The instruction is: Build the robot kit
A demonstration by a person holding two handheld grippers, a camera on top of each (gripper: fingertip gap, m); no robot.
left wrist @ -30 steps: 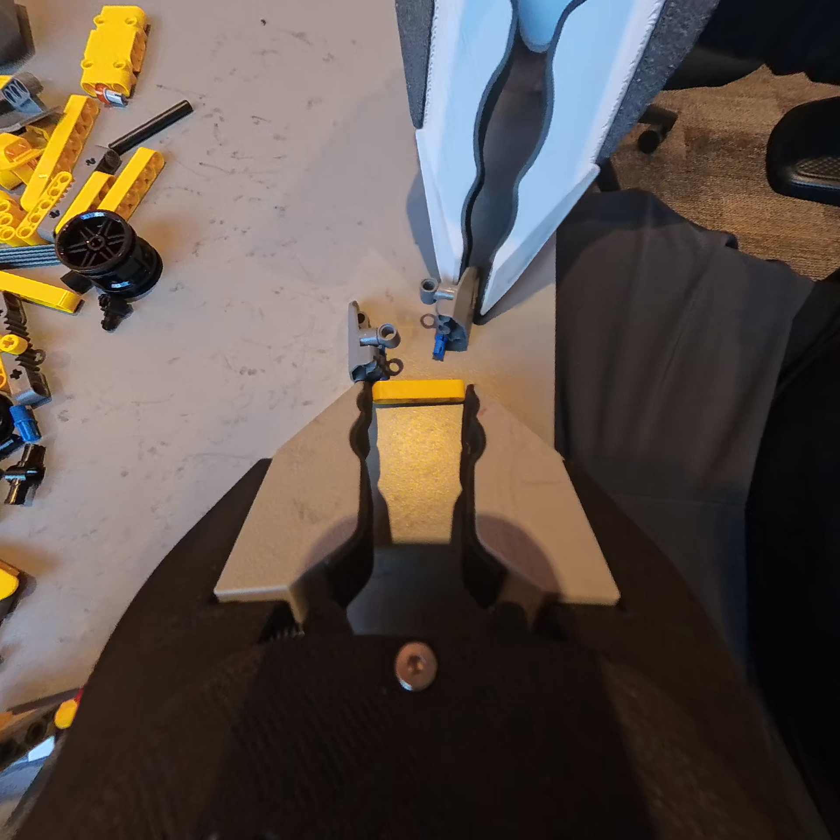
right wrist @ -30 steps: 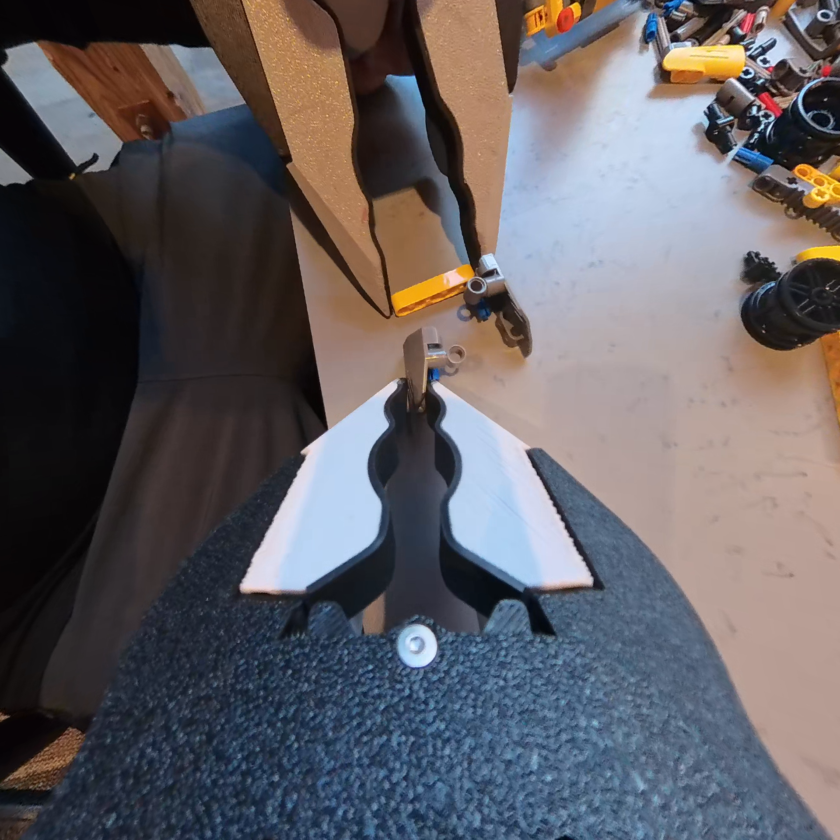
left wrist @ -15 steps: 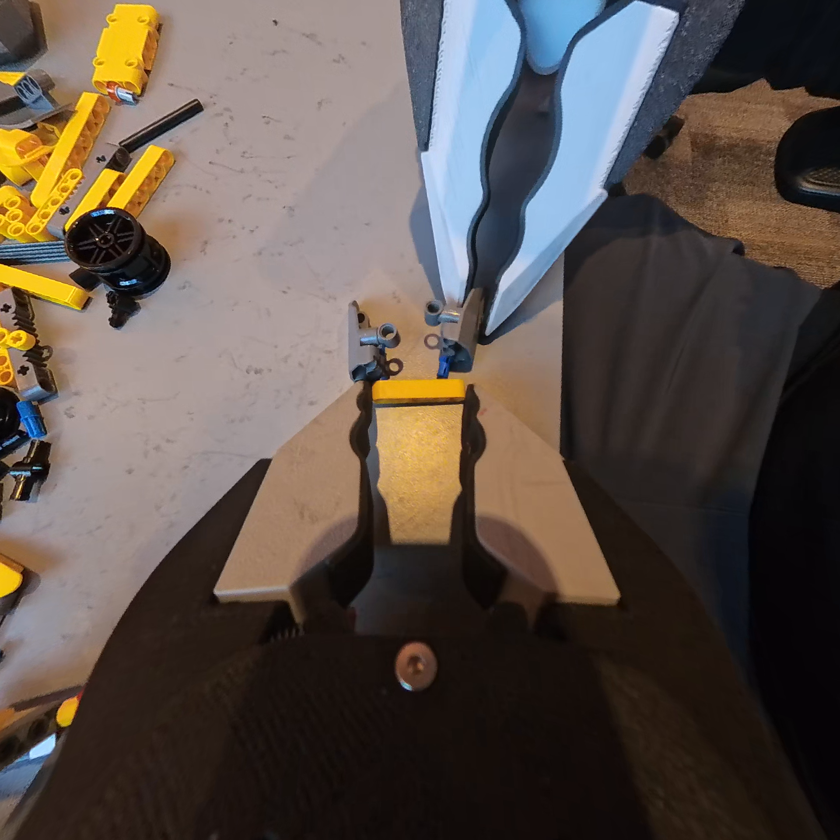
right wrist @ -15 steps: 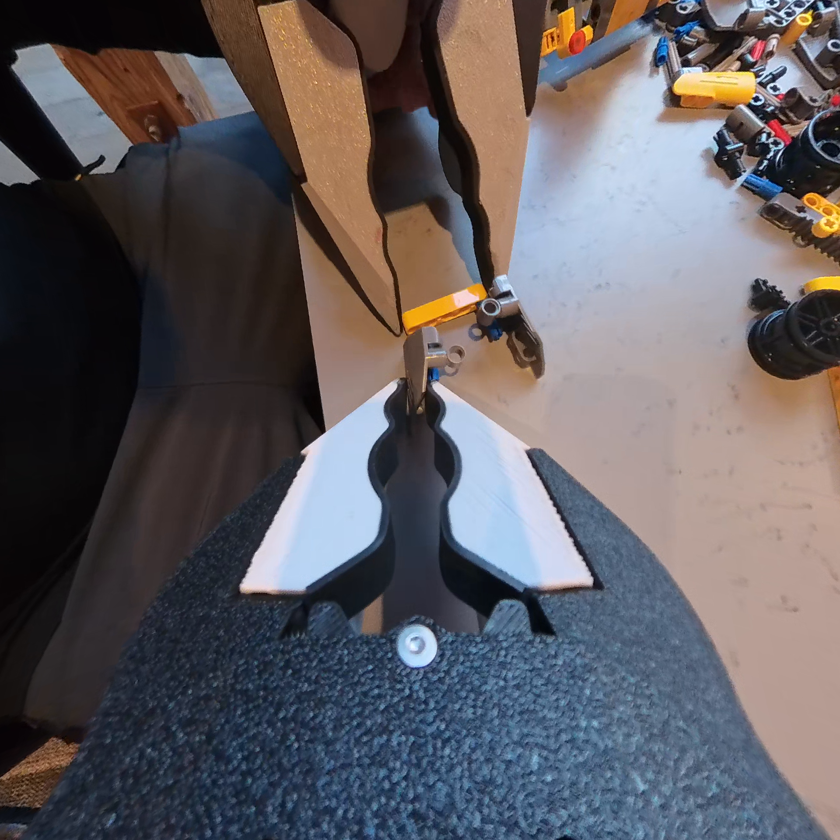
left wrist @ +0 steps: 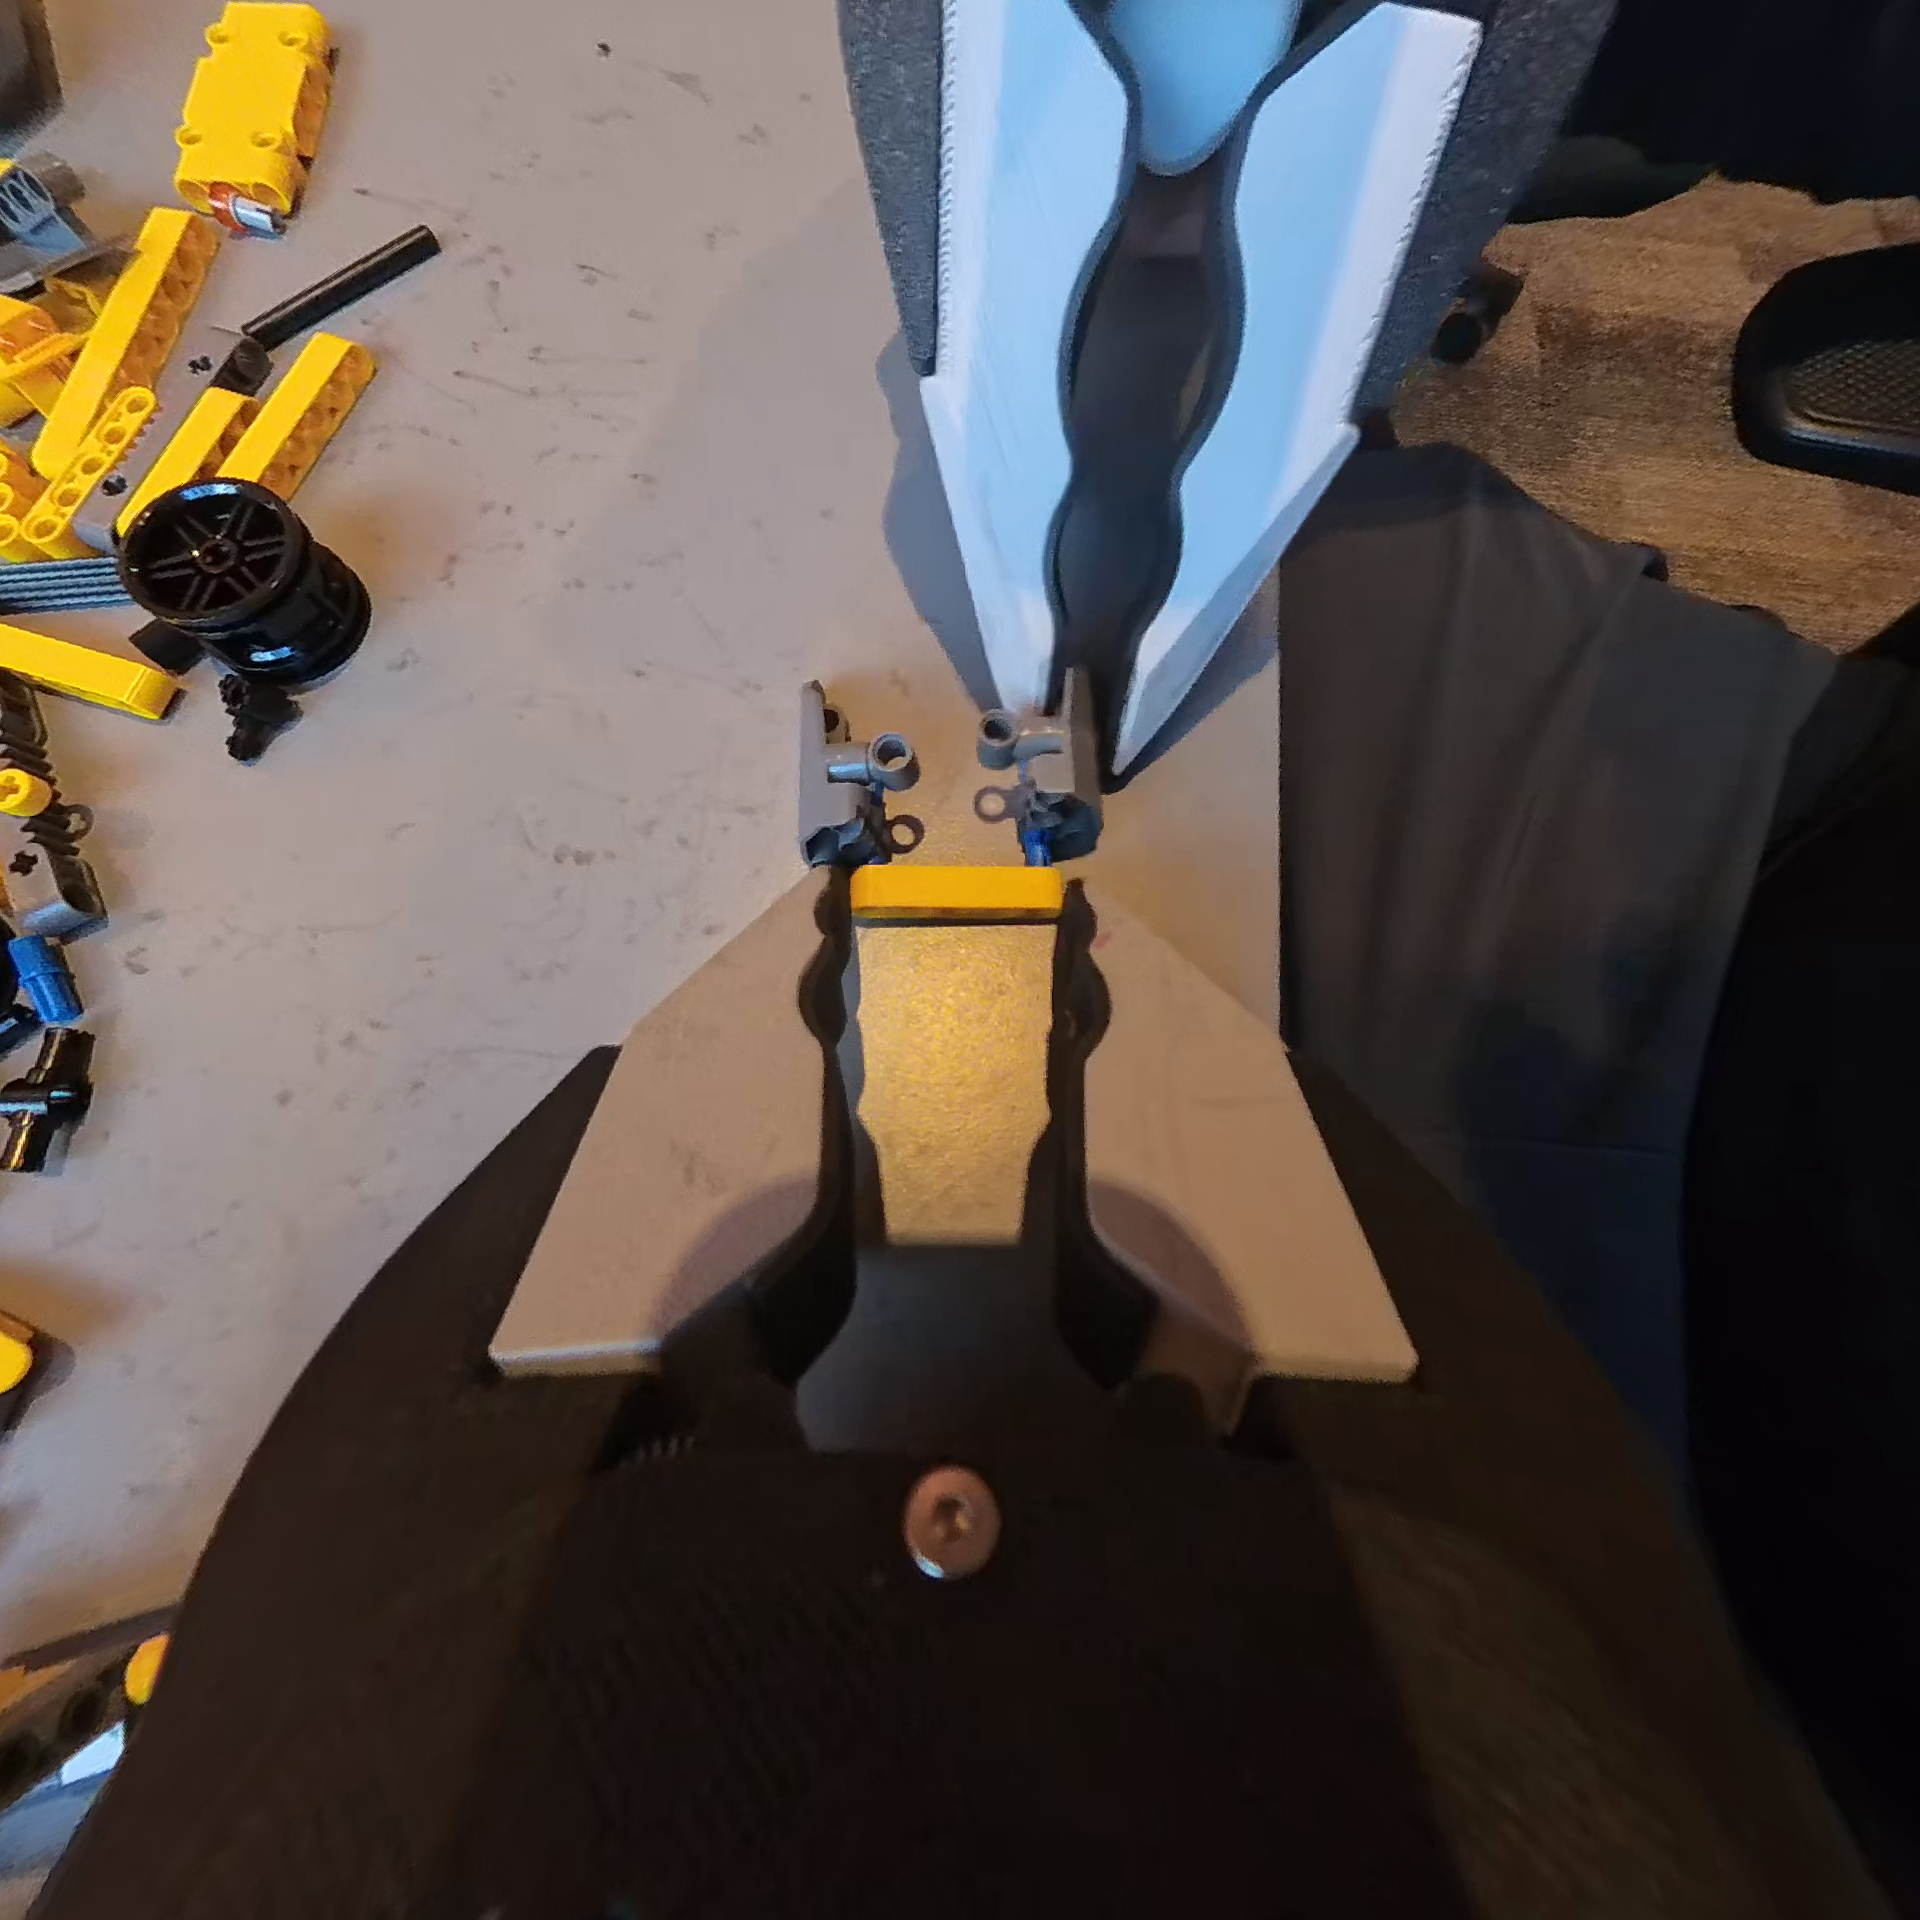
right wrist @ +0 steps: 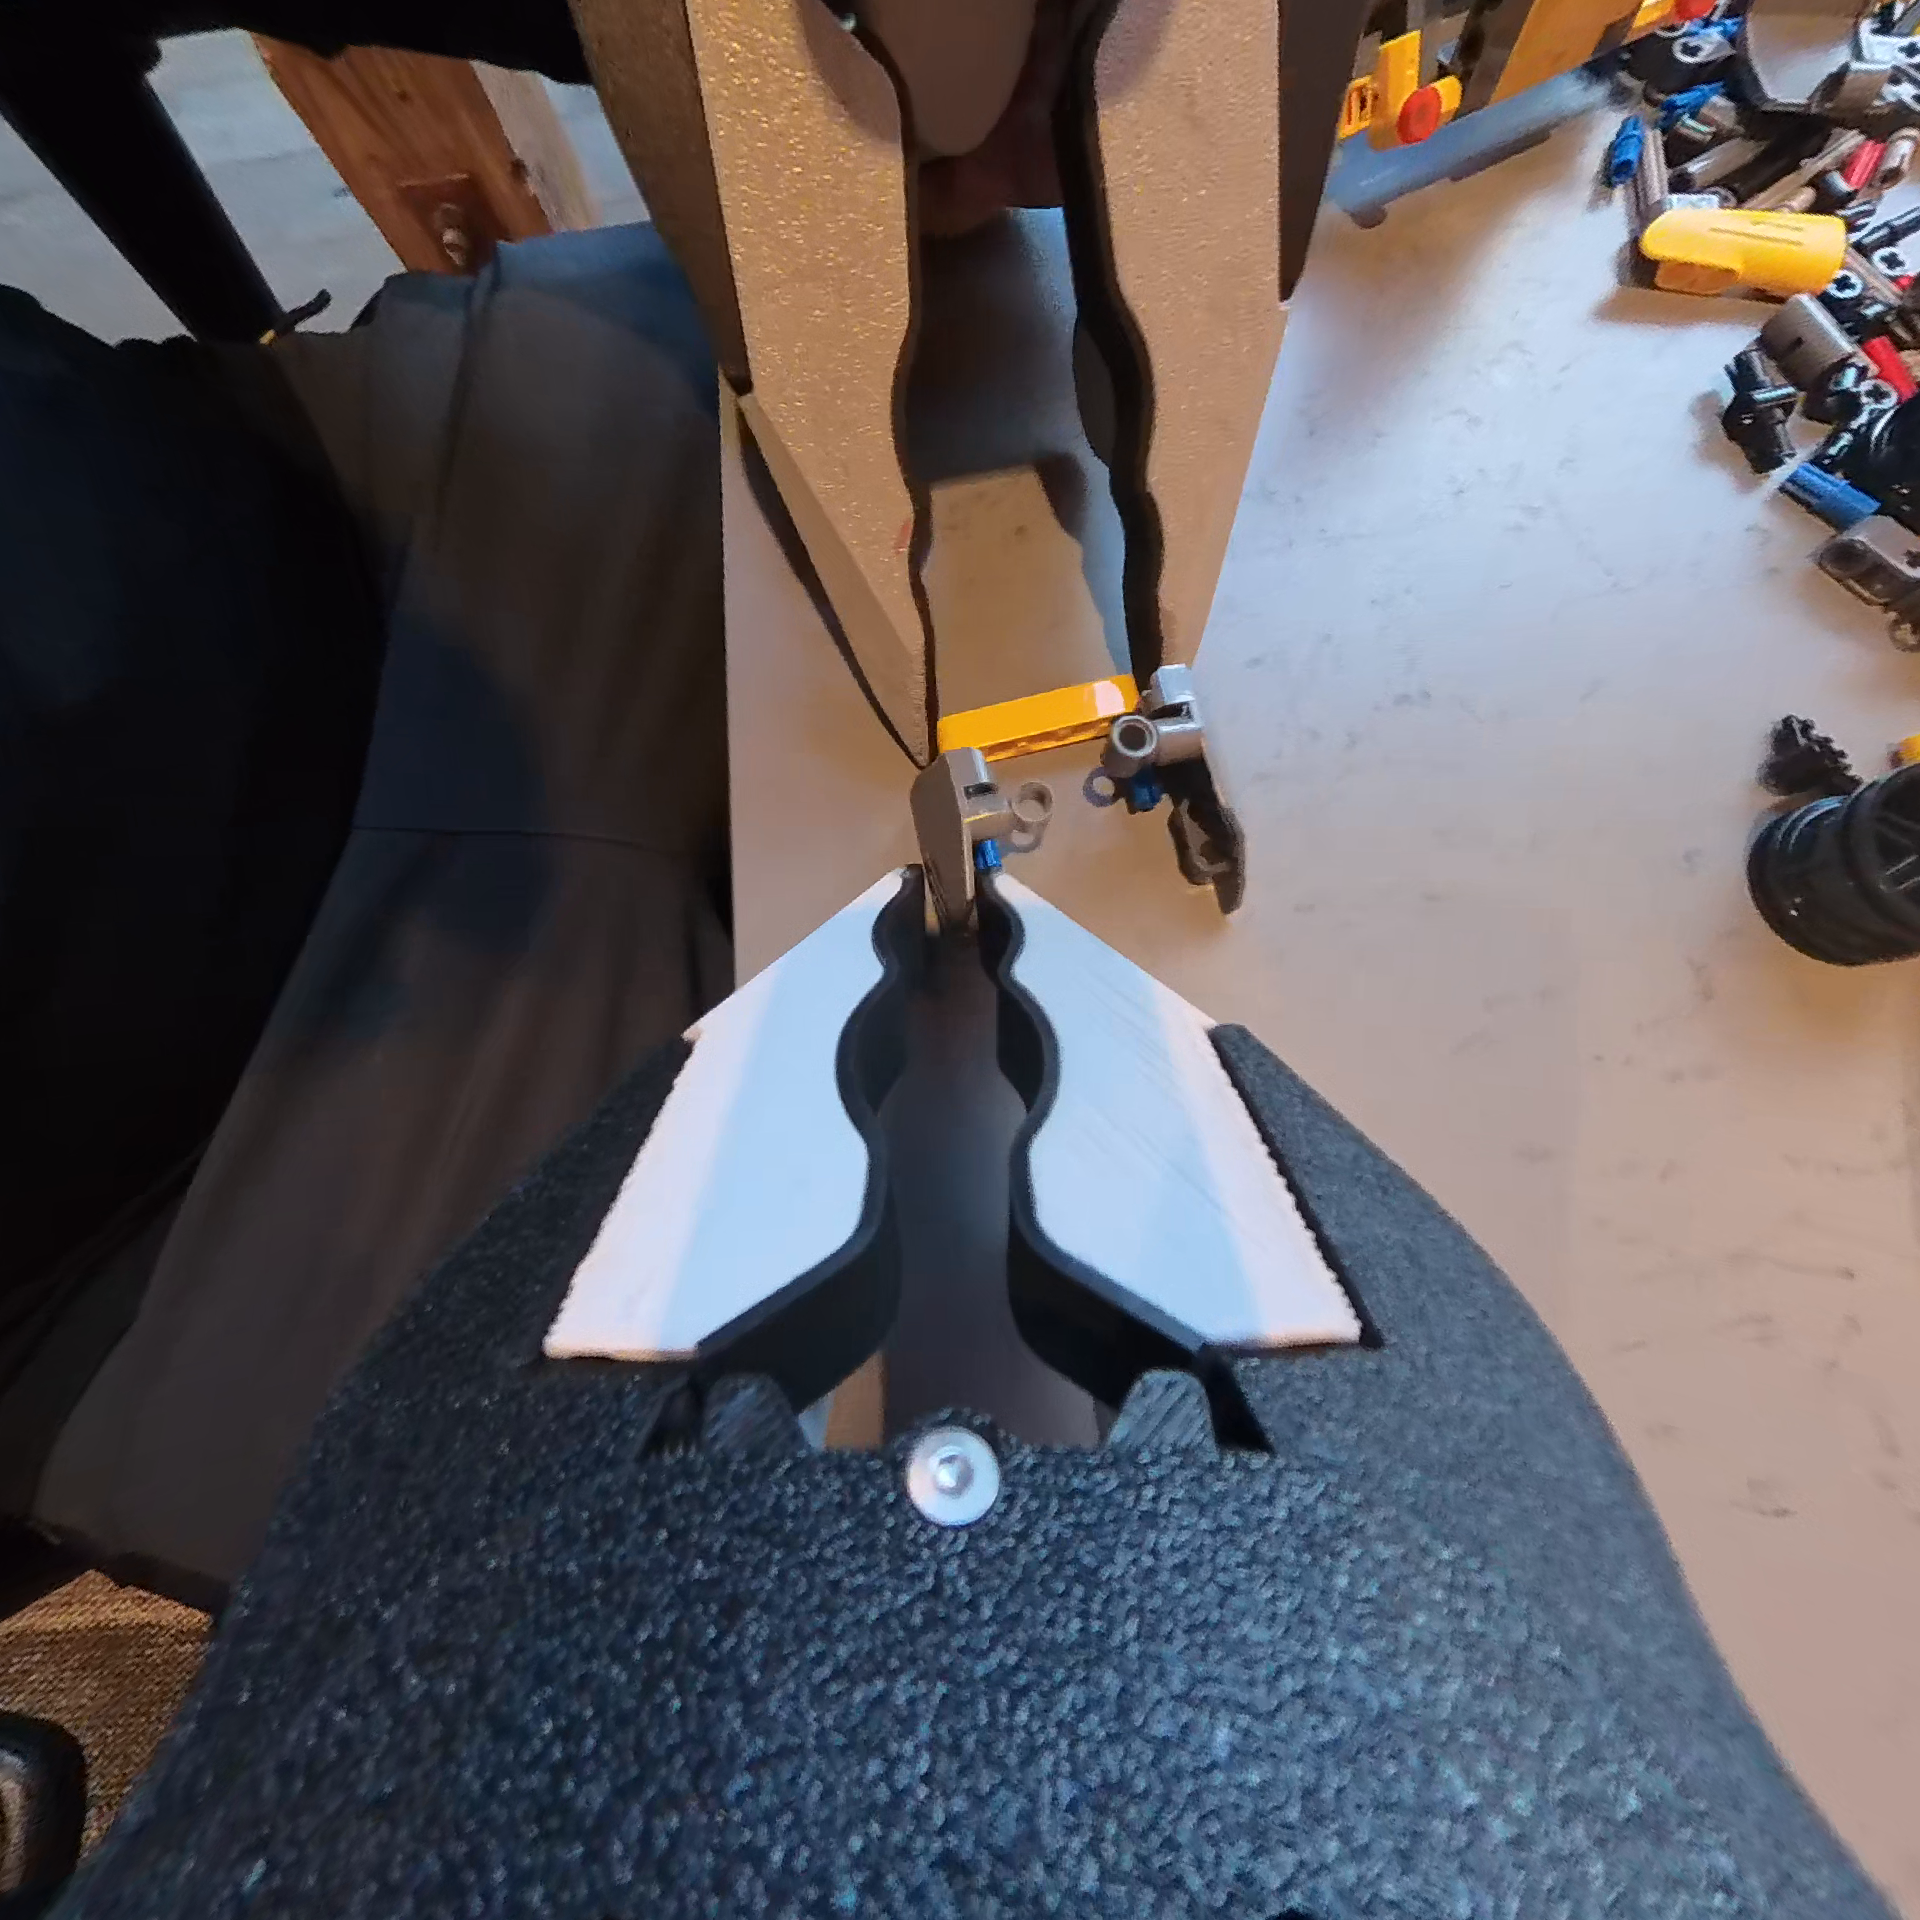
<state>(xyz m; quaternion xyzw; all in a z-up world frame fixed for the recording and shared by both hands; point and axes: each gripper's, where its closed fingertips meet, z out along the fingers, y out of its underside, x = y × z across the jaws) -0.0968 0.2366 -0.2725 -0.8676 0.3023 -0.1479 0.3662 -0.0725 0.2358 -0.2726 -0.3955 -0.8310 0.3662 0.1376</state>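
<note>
In the left wrist view the left gripper stays clenched on a yellow beam as the right gripper has neared; the right wrist view shows it grasping 1 grey connector piece, now almost touching the beam.

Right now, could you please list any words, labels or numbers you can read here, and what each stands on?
None can be read. A small patch on the end of the yellow block is too small to tell; the table bears only scuffs.
</note>
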